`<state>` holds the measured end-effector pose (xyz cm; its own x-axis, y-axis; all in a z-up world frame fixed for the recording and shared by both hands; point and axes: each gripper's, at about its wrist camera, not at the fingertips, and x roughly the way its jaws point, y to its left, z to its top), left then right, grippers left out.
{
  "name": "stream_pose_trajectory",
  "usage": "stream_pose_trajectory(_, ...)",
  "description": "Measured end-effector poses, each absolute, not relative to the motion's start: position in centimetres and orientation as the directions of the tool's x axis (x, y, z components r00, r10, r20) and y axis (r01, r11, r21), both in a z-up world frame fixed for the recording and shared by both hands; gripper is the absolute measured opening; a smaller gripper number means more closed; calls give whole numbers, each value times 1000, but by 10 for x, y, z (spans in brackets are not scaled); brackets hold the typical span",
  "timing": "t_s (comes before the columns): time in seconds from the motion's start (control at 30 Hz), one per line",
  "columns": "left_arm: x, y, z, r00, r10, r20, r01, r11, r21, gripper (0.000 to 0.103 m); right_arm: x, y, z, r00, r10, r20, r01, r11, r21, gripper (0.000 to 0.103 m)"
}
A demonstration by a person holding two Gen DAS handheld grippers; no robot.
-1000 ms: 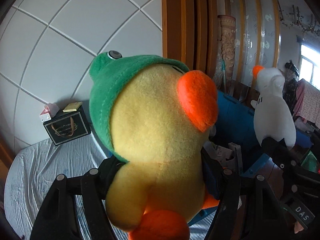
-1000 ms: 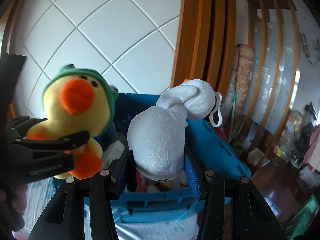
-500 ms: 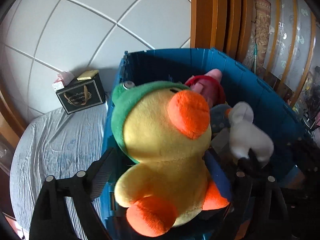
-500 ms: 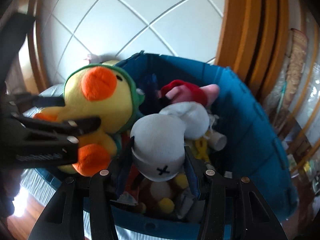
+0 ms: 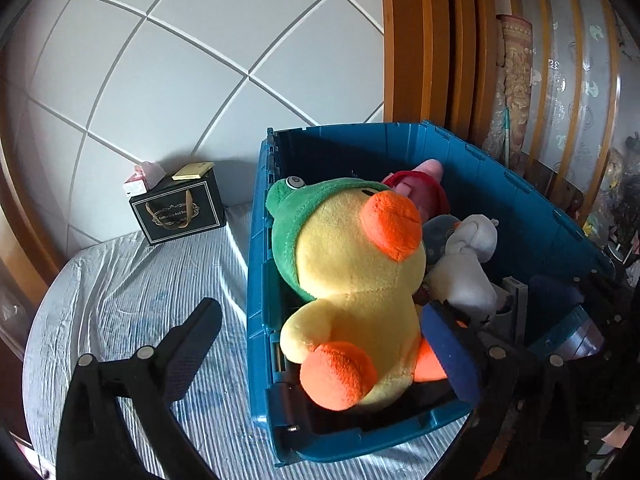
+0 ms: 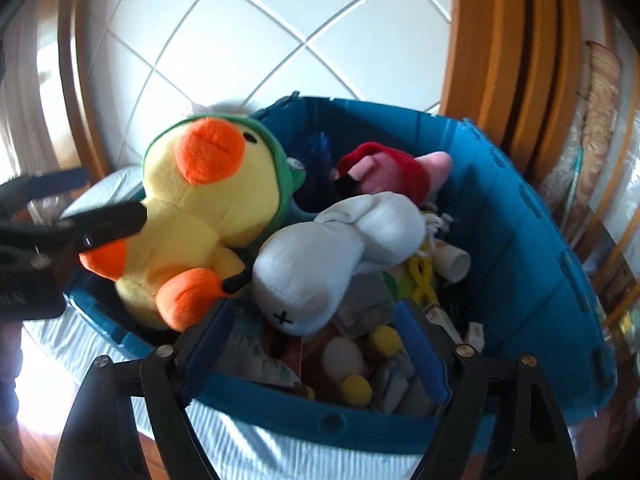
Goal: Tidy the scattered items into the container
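Quilted wall, black gift box (image 5: 177,211) in left view only, both hand-held grippers spread, yellow duck (image 5: 352,280) seemingly released.

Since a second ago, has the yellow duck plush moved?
Yes. The yellow duck plush has come down from in front of the tiled wall into the blue bin; the left gripper has just been opening around it.

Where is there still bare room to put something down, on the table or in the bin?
The striped cloth lies bare between the black gift bag and the bin's left wall. Inside, it is crowded: the yellow duck fills the left side, the white plush lies over clutter, and the red-and-pink toy sits behind. Only the dark far corner looks free.
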<state>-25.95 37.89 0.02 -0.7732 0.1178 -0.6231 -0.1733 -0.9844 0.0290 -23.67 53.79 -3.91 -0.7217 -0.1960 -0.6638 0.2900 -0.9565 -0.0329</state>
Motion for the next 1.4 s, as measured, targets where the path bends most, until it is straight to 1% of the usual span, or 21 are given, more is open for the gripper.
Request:
stream_pose_trajectory(0.03, -257, 377, 0, -770, 123, -626, -174, -984, 21, 101, -233, 539, -36, -730, -186, -657, 278, -960, -37, 92)
stream_pose_trajectory(0.07, -254, 375, -1, -768, 129, -627, -175, -984, 13, 101, -229, 539, -33, -740, -175, -649, 265, -963, -42, 101)
stream_pose_trajectory(0.1, -250, 372, -1, -767, 135, -627, -176, -984, 4, 101, -223, 540, -29, -750, -165, -640, 252, -967, -45, 103)
stream_pose_trajectory(0.23, -229, 360, -2, -769, 153, -620, -188, -982, -9, 101, -194, 540, -9, -791, -157, -591, 216, -976, -30, 103)
stream_pose_trajectory(0.33, -209, 348, 1, -785, 157, -599, -178, -984, -25, 101, -172, 537, 3, -818, -153, -554, 195, -981, -17, 103)
stream_pose_trajectory(0.5, -176, 329, 5, -819, 126, -560, -140, -990, -19, 101, -136, 528, 14, -845, -166, -509, 179, -984, 24, 103)
stream_pose_trajectory(0.57, -161, 322, 6, -818, 119, -563, -136, -991, -11, 101, -120, 519, 15, -845, -149, -514, 156, -987, 30, 103)
stream_pose_trajectory(0.63, -146, 314, 9, -813, 151, -563, -164, -986, -27, 101, -103, 508, 15, -844, -136, -519, 142, -989, 29, 103)
stream_pose_trajectory(0.73, -122, 300, 16, -811, 181, -557, -193, -980, -38, 101, -73, 489, 21, -858, -99, -503, 102, -995, 22, 103)
stream_pose_trajectory(0.83, -102, 286, 24, -811, 158, -564, -169, -985, -32, 101, -49, 473, 29, -859, -105, -501, 98, -994, 40, 103)
stream_pose_trajectory(0.87, -93, 280, 28, -819, 149, -554, -156, -987, -34, 101, -40, 468, 32, -864, -100, -494, 97, -995, 33, 103)
stream_pose_trajectory(0.97, -73, 270, 35, -824, 171, -540, -177, -983, -42, 101, -19, 457, 38, -874, -73, -480, 71, -997, 20, 103)
stream_pose_trajectory(1.03, -61, 264, 40, -833, 157, -531, -156, -987, -47, 101, -10, 453, 40, -875, -69, -479, 67, -998, 22, 103)
stream_pose_trajectory(1.2, -42, 251, 49, -839, 181, -514, -158, -983, -89, 101, 9, 453, 49, -885, -60, -461, 45, -998, 44, 103)
stream_pose_trajectory(1.4, -33, 257, 52, -839, 155, -522, -157, -987, -42, 101, 18, 456, 53, -888, -65, -455, 48, -998, 50, 103)
